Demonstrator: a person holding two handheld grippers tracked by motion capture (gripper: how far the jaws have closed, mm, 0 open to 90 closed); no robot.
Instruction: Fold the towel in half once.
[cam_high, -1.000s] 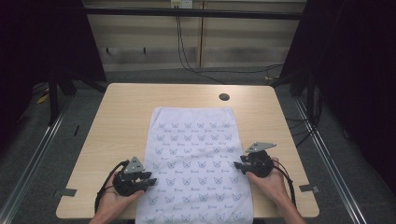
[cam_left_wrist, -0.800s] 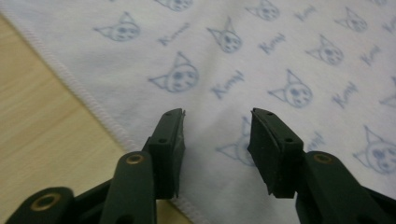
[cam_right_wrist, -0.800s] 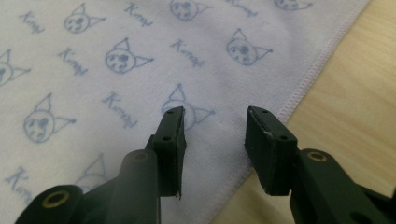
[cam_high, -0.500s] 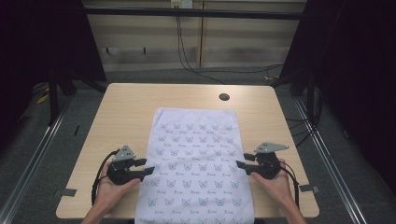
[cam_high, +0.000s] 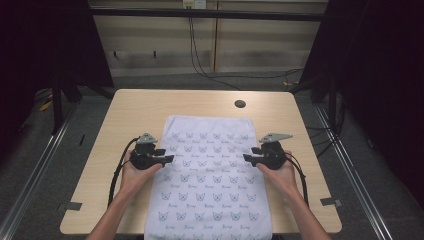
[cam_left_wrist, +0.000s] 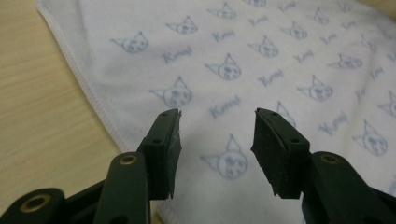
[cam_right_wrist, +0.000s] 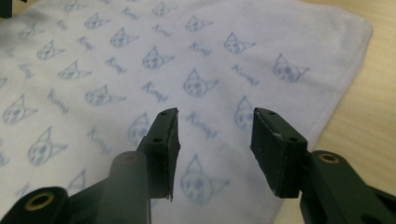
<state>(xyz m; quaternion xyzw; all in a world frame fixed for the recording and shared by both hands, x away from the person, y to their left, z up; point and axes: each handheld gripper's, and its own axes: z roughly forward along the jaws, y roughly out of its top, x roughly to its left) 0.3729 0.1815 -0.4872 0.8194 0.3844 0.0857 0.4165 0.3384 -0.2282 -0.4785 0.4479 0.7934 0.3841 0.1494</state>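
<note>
A white towel (cam_high: 210, 175) printed with blue cat faces lies flat along the wooden table (cam_high: 150, 110), its near end reaching the front edge. My left gripper (cam_high: 167, 159) points inward over the towel's left hem, and my right gripper (cam_high: 247, 157) faces it over the right hem. In the left gripper view the gripper (cam_left_wrist: 217, 114) hovers open above the towel (cam_left_wrist: 280, 56) beside bare table (cam_left_wrist: 37, 93). In the right gripper view the gripper (cam_right_wrist: 215, 114) is open above the towel (cam_right_wrist: 140, 56). Both pairs of jaws have just been opening, with nothing between them.
A round black hole (cam_high: 240, 104) sits in the tabletop beyond the towel's far end. Grey tape marks (cam_high: 72, 205) (cam_high: 331, 202) lie near the front corners. Bare wood flanks the towel on both sides. Dark frame posts and floor cables surround the table.
Both hands have moved away from the person along the towel's sides, from near its front end to about its middle. Both pairs of jaws stand wider than before.
</note>
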